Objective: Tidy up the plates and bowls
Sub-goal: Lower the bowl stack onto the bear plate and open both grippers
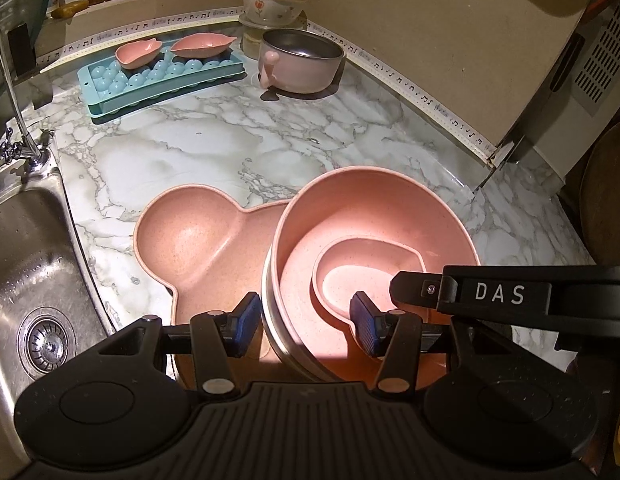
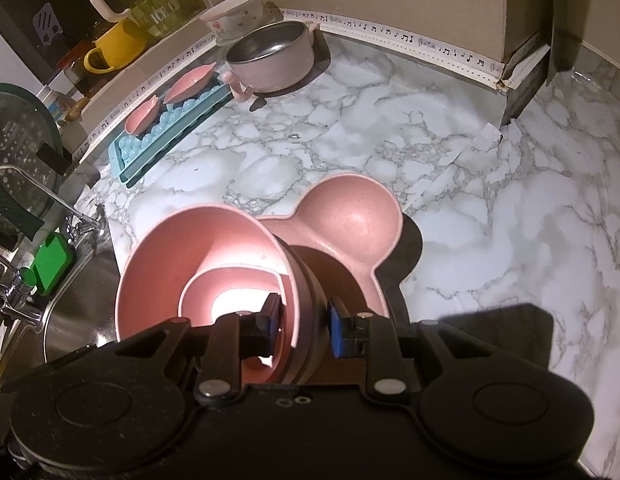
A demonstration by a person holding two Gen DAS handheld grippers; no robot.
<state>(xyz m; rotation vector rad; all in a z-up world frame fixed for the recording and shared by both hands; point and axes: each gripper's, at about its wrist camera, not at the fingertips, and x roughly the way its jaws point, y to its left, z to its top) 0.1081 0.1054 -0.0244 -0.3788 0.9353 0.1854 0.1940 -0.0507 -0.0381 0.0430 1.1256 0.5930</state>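
While the right gripper pinches the pink bowl wall, tilted over the bear-shaped plate just ahead, the nested small dish could slide out; left gripper straddles the opposite rim, jaws wide.

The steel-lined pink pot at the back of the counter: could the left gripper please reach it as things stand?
Probably not at once: the left gripper straddles the pink bowl's rim; beyond, bare counter leads to the pot.
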